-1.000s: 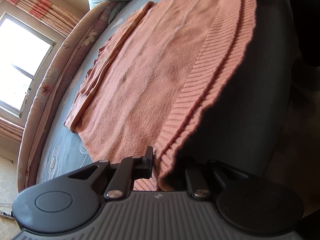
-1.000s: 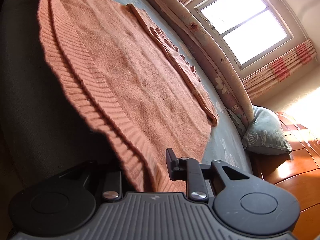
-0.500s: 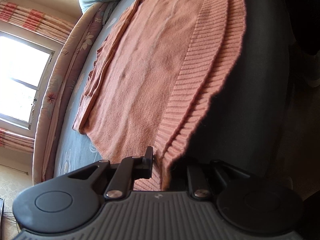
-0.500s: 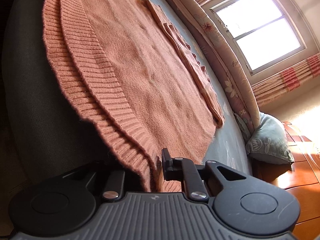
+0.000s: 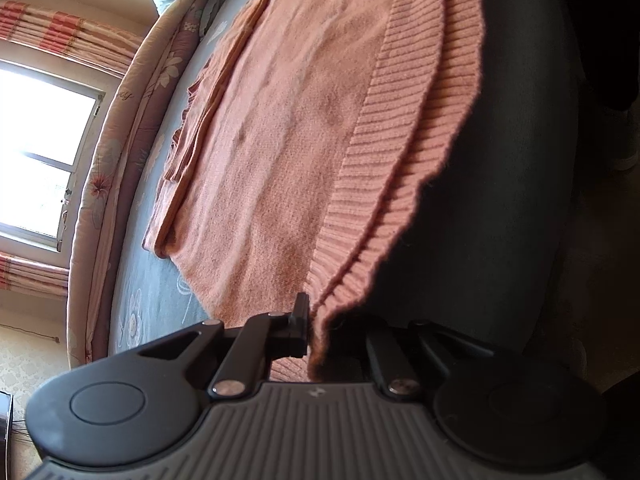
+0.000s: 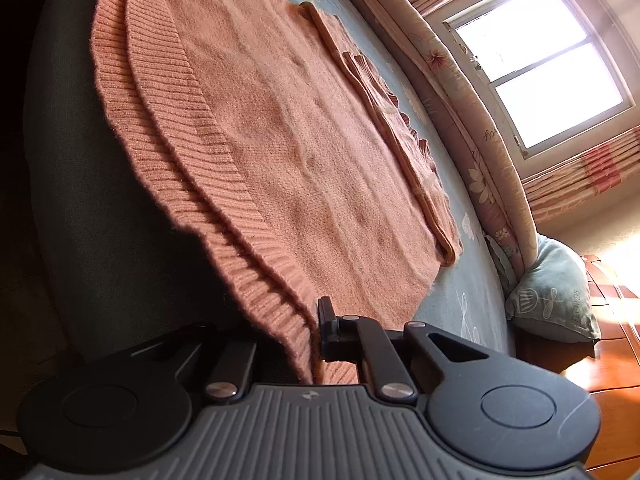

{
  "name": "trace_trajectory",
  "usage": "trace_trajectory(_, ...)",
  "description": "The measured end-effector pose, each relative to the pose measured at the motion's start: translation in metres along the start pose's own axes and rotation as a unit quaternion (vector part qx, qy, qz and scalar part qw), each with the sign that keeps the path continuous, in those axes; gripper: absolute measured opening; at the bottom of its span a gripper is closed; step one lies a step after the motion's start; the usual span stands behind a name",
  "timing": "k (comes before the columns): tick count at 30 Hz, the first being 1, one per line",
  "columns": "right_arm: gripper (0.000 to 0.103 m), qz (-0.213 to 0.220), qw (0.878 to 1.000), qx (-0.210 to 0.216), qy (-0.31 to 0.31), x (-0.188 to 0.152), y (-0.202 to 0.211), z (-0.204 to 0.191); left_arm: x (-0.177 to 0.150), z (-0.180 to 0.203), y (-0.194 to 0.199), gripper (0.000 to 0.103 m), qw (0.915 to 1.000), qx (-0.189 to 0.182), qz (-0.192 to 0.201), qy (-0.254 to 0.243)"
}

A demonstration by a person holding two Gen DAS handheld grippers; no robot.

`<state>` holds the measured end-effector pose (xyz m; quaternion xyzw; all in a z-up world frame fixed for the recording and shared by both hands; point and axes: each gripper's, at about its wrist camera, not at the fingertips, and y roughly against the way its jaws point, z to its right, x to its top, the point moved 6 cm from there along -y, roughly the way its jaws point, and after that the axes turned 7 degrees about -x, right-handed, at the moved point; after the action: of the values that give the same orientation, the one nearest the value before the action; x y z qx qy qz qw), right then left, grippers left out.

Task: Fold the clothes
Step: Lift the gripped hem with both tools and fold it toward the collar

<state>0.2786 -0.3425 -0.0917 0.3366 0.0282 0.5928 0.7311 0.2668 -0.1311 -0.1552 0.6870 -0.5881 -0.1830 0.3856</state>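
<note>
We hold the sweater (image 5: 280, 140) by its ribbed hem (image 5: 384, 184), one corner in each hand-held gripper. The left hand-held gripper (image 5: 316, 332) is pinched tight on the hem corner at the near edge of the bed (image 5: 160, 292); its jaws have just been closing, and the knit is squeezed between them. The right hand-held gripper (image 6: 310, 340) grips the other hem corner the same way, its jaws also just closing down on the fabric, nearly together.

The sweater lies flat across the bed, hem toward us and hanging a little over the bed's dark side (image 5: 500, 200). The far side of the sweater, toward the window (image 6: 536, 60), has a sleeve (image 6: 384, 120) folded in along its edge. The hem shows as two ribbed layers, one slightly past the other.

Beyond the sweater, along the bed's far edge, runs a floral padded rail (image 6: 472, 140). A pale pillow (image 6: 552, 292) sits at the end of the bed, beside a wooden cabinet (image 6: 616, 360). Striped curtains (image 5: 60, 36) hang by the window.
</note>
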Motion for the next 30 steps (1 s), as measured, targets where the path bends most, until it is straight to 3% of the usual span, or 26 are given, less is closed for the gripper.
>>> trace_trajectory(7, 0.01, 0.007, 1.0, 0.005, 0.0, 0.009, 0.003, 0.013, 0.003, 0.0, 0.0, 0.006, 0.9993, -0.006, -0.013, -0.036)
trace_trajectory(18, 0.009, 0.028, 0.999, -0.015, -0.002, 0.025, 0.006, 0.042, 0.018, -0.037, 0.01, 0.005, 0.9979, 0.031, -0.019, -0.054)
trace_trajectory(30, 0.009, 0.041, 0.995, -0.093, 0.022, 0.04, -0.018, 0.065, 0.032, -0.077, -0.007, 0.005, 0.9943, 0.092, -0.011, -0.054)
